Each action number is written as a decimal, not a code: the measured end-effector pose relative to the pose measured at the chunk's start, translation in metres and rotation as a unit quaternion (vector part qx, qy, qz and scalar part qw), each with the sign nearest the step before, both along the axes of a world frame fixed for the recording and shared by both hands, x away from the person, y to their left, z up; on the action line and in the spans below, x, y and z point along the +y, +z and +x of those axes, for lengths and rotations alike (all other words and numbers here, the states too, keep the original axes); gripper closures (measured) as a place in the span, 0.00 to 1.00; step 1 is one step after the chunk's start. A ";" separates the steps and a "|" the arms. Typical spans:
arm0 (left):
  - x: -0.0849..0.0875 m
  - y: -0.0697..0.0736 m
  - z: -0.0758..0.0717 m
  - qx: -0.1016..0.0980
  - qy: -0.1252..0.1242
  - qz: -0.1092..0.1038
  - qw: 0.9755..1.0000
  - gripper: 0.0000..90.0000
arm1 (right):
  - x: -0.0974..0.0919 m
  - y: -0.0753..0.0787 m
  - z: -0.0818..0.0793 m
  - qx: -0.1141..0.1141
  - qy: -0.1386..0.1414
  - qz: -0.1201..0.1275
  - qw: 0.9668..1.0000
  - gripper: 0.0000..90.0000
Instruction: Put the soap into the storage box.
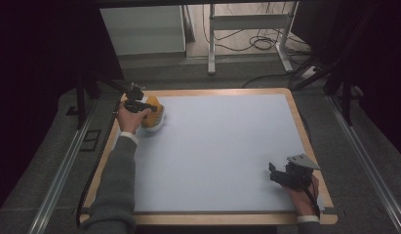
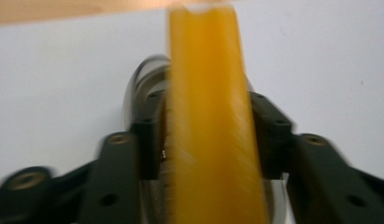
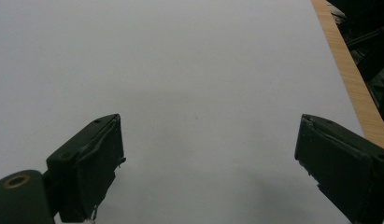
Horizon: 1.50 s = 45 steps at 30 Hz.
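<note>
1. High view: the left claw (image 1: pixel 139 105) sits at the far left corner of the tabletop (image 1: pixel 217 156), at an orange block (image 1: pixel 153 113) that stands in a pale, bowl-like holder (image 1: pixel 159 125) directly under and just beyond the claw. The right claw (image 1: pixel 281 174) rests near the tabletop's near right edge, well apart from the block, with nothing close to it.

2. Left gripper view: the orange block (image 2: pixel 213 121) stands upright between the two black jaws, which sit close against its flanks at a middling width. I read this as a grip on the block, though blur hides the exact contact. The rounded rim of the holder (image 2: pixel 143 79) peeks out behind the left jaw. To do this step well, I judge the claw should stay square to the block's flat sides and keep it vertical, so it neither tips nor drags the holder.

3. Right gripper view: the right claw (image 3: pixel 208 168) stands wide, with bare pale tabletop (image 3: pixel 180 70) between and ahead of its jaws.

4. Hard to make out: the block's base and how it seats in the holder are cut off; motion smear softens the edges; what the holder is made of I cannot tell.
</note>
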<state>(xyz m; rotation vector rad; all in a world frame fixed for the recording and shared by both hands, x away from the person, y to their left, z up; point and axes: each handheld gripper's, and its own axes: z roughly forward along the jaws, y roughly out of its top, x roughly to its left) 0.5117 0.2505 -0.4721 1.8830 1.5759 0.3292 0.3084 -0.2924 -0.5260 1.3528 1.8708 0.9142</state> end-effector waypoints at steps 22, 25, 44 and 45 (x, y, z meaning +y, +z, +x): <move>0.002 0.039 -0.066 -0.063 -0.064 -0.004 0.996 0.24 | 0.001 0.000 0.000 -0.001 0.001 -0.004 1.000 0.09; 0.000 0.034 -0.078 -0.061 -0.086 -0.014 0.994 0.24 | 0.001 0.000 0.000 -0.001 0.001 -0.005 1.000 0.09; -0.024 -0.012 -0.153 -0.061 -0.145 0.004 0.988 0.25 | 0.000 0.000 0.000 -0.001 0.001 -0.001 1.000 0.09; -0.025 -0.015 -0.156 -0.064 -0.142 0.005 0.988 0.25 | 0.000 0.000 0.000 -0.001 0.002 -0.001 1.000 0.09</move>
